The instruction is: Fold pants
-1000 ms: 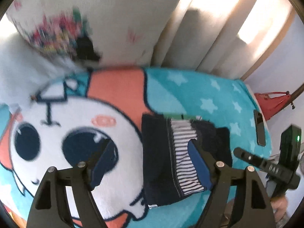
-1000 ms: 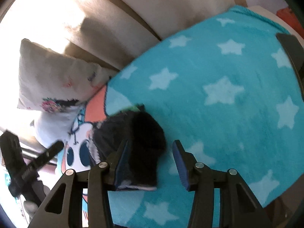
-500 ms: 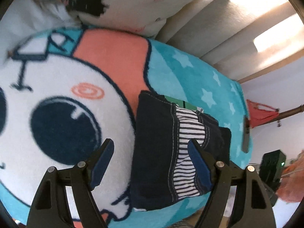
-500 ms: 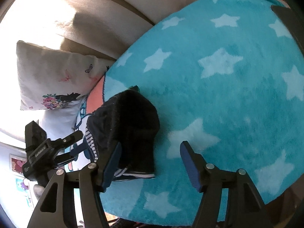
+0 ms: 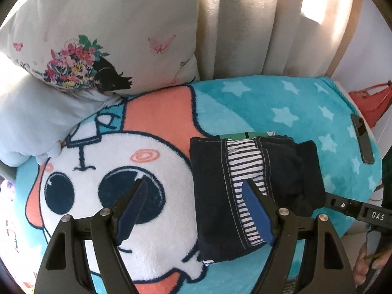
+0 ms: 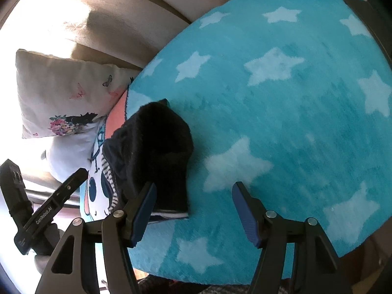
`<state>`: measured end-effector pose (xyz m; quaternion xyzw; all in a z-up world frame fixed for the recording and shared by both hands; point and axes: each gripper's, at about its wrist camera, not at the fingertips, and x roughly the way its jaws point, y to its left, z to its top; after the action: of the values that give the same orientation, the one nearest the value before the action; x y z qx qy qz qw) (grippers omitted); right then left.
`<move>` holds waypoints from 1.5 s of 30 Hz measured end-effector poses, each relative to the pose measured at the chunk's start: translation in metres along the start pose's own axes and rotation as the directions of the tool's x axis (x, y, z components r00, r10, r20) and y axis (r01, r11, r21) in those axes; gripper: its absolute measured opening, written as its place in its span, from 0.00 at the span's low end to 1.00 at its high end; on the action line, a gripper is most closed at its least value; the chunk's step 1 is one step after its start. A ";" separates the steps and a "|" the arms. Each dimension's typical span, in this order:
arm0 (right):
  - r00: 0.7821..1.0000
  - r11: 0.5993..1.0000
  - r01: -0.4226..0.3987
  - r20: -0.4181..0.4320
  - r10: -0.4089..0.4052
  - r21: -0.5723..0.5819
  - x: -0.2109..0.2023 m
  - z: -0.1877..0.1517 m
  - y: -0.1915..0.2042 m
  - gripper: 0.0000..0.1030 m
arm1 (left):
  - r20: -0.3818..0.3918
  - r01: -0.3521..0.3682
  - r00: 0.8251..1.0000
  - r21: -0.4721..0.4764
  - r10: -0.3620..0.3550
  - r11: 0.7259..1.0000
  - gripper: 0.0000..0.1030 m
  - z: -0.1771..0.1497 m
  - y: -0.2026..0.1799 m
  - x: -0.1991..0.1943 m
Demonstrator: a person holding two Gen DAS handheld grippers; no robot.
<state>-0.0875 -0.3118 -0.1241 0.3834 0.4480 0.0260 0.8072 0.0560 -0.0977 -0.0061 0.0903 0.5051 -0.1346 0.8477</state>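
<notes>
Now the right gripper [image 6: 193, 210] has let go and widened beside the folded pants [image 5: 247, 191], the left gripper [image 5: 193, 208] hovers open too, so the fold looks finished.

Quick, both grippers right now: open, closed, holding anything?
Left gripper: open, holding nothing, above the folded pants.
Right gripper: open, holding nothing, at the pants' edge.

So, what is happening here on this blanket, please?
A person holds two tongs over dark navy pants with a striped lining, already folded into a small bundle on the teal star-patterned fleece blanket. Both the left tongs and the right tongs are open and hold nothing.
</notes>
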 end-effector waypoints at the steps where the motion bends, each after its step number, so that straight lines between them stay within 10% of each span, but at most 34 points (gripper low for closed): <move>1: 1.000 1.000 0.000 -0.001 0.001 0.001 0.000 0.000 -0.001 0.67 | 0.000 0.002 1.000 0.002 -0.002 1.000 0.77 0.000 -0.001 0.000; 17: 1.000 1.000 -0.022 0.017 0.022 -0.007 -0.009 -0.004 -0.003 0.67 | -0.020 0.006 1.000 0.005 -0.006 1.000 0.77 -0.003 -0.008 0.003; 24: 1.000 0.999 -0.028 0.014 0.028 -0.021 -0.006 -0.003 0.001 0.67 | 0.205 0.044 0.978 -0.101 -0.022 0.994 0.78 0.003 0.020 -0.037; 28: 1.000 0.999 -0.022 -0.001 0.022 -0.048 0.003 -0.002 0.008 0.67 | 0.252 0.135 0.963 -0.168 -0.090 0.977 1.00 0.024 0.043 -0.046; 34: 0.999 0.997 -0.038 -0.012 0.037 -0.069 0.013 0.005 0.013 0.67 | 0.071 0.185 0.982 -0.236 -0.173 0.954 1.00 0.041 0.070 0.004; 40: 0.995 0.991 -0.097 0.002 0.098 -0.090 0.006 0.002 0.020 0.75 | -0.073 0.288 0.937 -0.389 -0.341 0.875 1.00 0.014 0.085 0.063; 45: 0.994 0.991 -0.110 -0.020 0.108 -0.078 0.012 0.004 0.020 0.75 | -0.106 0.309 0.922 -0.382 -0.373 0.871 1.00 0.012 0.074 0.079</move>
<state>-0.0714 -0.2950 -0.1188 0.3747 0.4313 0.0908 0.8157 0.1258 -0.0417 -0.0691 -0.1448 0.6018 -0.1797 0.7646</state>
